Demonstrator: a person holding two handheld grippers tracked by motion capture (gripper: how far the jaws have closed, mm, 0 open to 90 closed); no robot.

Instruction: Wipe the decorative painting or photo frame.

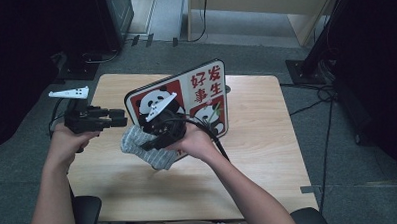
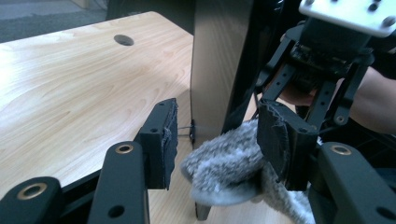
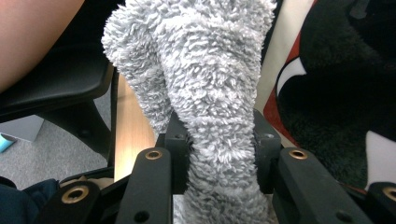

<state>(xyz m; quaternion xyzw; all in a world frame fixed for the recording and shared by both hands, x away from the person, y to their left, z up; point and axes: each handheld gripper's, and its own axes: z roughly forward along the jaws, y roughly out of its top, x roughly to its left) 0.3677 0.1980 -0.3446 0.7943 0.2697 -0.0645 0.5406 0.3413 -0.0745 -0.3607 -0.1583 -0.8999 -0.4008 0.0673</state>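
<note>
wooden table (image 1: 247, 140) on grey carpet, one panda sign board (image 1: 196, 94) standing on it. right gripper (image 3: 217, 154) is held over the table's middle, jaws clamped on one grey fuzzy sock (image 3: 205, 84). left gripper (image 2: 217, 140) points level at it from the left, jaws apart around the sock's free end, one pad touching, not pinching. sock's lower part cut off in the right gripper view.

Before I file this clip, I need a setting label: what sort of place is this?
Probably a lab or office workroom: a light wooden table on grey carpet floor, black equipment stands with trailing cables, and a black office chair beside the table.
</note>
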